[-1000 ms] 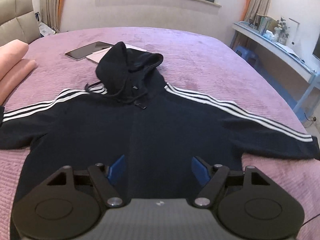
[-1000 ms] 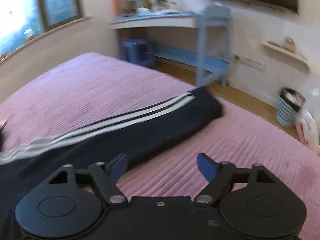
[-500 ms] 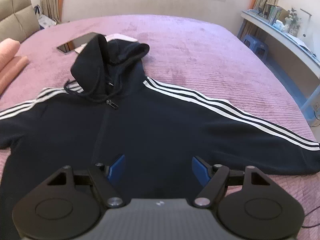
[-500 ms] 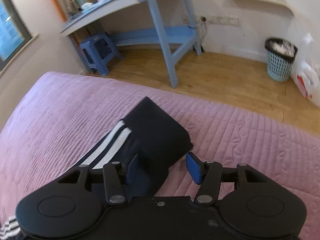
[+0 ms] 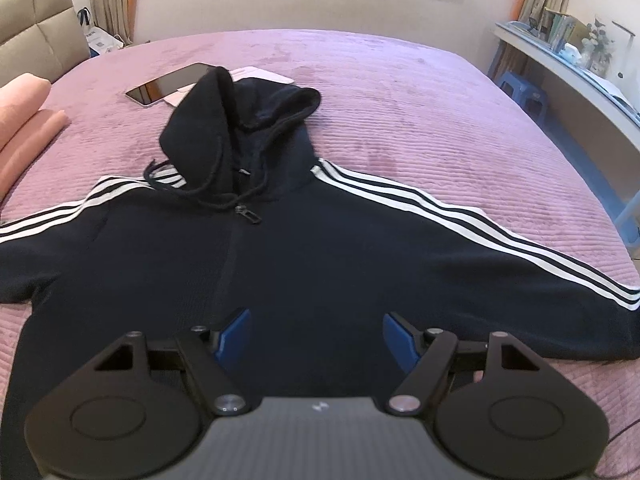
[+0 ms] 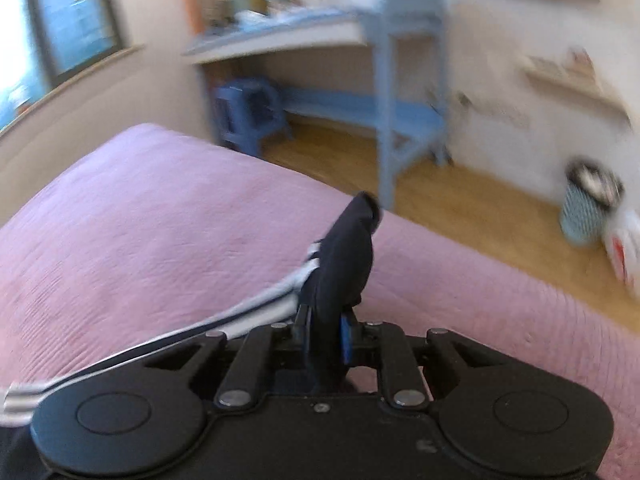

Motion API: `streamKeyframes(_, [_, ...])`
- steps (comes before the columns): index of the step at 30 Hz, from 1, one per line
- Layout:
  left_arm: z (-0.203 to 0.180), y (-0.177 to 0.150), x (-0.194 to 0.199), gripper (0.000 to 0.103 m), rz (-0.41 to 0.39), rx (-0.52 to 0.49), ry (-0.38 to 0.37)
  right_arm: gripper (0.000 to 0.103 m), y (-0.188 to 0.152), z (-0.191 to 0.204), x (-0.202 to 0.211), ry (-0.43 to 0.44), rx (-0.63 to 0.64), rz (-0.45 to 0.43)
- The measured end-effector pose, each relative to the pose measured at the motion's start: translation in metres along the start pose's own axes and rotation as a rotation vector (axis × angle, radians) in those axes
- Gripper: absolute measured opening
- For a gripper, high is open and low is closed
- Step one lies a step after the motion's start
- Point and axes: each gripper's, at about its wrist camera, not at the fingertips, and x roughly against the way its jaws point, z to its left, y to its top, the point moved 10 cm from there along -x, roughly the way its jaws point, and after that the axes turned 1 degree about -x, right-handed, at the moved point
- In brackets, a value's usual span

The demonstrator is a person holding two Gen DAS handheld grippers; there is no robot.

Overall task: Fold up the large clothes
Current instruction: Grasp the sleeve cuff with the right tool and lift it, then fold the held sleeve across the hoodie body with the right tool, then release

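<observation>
In the left wrist view, a black hoodie (image 5: 320,264) is lying flat on the purple bed (image 5: 420,92); the left gripper (image 5: 316,336) is hanging over its body, jaws wide, gripping nothing. In the right wrist view, the right gripper (image 6: 325,332) is squeezing closed on the sleeve end (image 6: 348,256), lifting it off the bed (image 6: 140,216).

Purple quilted bed (image 5: 400,92) fills the room. Blue desk (image 6: 384,40) and stool (image 6: 248,116) on wood floor (image 6: 460,200). Window (image 6: 68,28) bright.
</observation>
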Motion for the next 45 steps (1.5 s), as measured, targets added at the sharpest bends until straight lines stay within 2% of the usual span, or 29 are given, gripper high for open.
streamKeyframes(2, [0.012,0.001,0.002,0.07,-0.002,0.005,-0.008,0.019,-0.005,0.043,0.027,0.048,0.086,-0.035])
streamKeyframes(4, [0.027,0.004,0.008,0.061,-0.018,0.014,-0.026,0.019,-0.02,0.099,0.057,0.137,0.144,-0.04])
streamKeyframes(8, [0.066,0.012,0.019,0.061,-0.036,0.055,-0.05,0.019,-0.065,0.219,0.117,0.346,0.239,-0.019])
streamKeyframes(11, [0.1,0.018,0.024,0.062,-0.046,0.069,-0.041,0.019,-0.109,0.31,0.162,0.507,0.279,0.035])
streamKeyframes(15, [0.148,0.023,0.025,0.062,-0.055,0.082,-0.026,0.019,-0.168,0.402,0.197,0.644,0.344,0.113])
streamKeyframes(16, [0.158,0.024,0.023,0.064,-0.052,0.083,-0.029,0.024,-0.189,0.422,0.199,0.664,0.383,0.15])
streamKeyframes(17, [0.167,0.023,0.019,0.064,-0.043,0.082,-0.036,0.038,-0.208,0.435,0.197,0.667,0.423,0.188])
streamKeyframes(18, [0.176,0.022,0.013,0.064,-0.029,0.081,-0.046,0.049,-0.23,0.445,0.196,0.664,0.472,0.234])
streamKeyframes(19, [0.183,0.02,0.006,0.064,-0.011,0.08,-0.063,0.059,-0.248,0.448,0.193,0.65,0.515,0.285])
streamKeyframes(20, [0.188,0.019,-0.001,0.064,0.007,0.079,-0.088,0.059,-0.263,0.446,0.192,0.626,0.548,0.325])
streamKeyframes(22, [0.194,0.015,-0.015,0.064,0.048,0.076,-0.161,0.059,-0.28,0.434,0.198,0.591,0.556,0.339])
streamKeyframes(23, [0.194,0.014,-0.021,0.063,0.064,0.074,-0.195,0.059,-0.279,0.423,0.198,0.56,0.546,0.33])
streamKeyframes(27, [0.18,0.013,-0.048,0.063,0.101,0.075,-0.328,0.058,-0.249,0.362,0.188,0.34,0.479,0.264])
streamKeyframes(30, [0.168,0.012,-0.071,0.063,0.131,0.115,-0.398,0.05,-0.229,0.327,0.179,0.228,0.448,0.236])
streamKeyframes(31, [0.165,0.011,-0.078,0.063,0.144,0.138,-0.412,0.047,-0.223,0.32,0.176,0.213,0.445,0.233])
streamKeyframes(34, [0.161,0.004,-0.097,0.062,0.185,0.207,-0.424,0.045,-0.22,0.311,0.163,0.182,0.467,0.207])
streamKeyframes(36, [0.159,-0.003,-0.103,0.063,0.205,0.249,-0.443,0.036,-0.222,0.314,0.152,0.18,0.483,0.2])
streamKeyframes(38, [0.156,-0.008,-0.11,0.064,0.222,0.28,-0.47,0.021,-0.227,0.319,0.138,0.181,0.491,0.222])
streamKeyframes(40, [0.152,-0.006,-0.115,0.064,0.203,0.29,-0.47,0.021,-0.233,0.323,0.129,0.191,0.488,0.248])
streamKeyframes(42, [0.146,-0.001,-0.117,0.057,0.189,0.284,-0.462,0.021,-0.237,0.329,0.126,0.2,0.506,0.251])
streamKeyframes(44, [0.139,0.002,-0.121,0.013,0.183,0.274,-0.457,0.021,-0.237,0.333,0.125,0.208,0.526,0.25])
streamKeyframes(45, [0.138,0.002,-0.123,0.013,0.19,0.277,-0.444,0.021,-0.237,0.333,0.125,0.21,0.53,0.253])
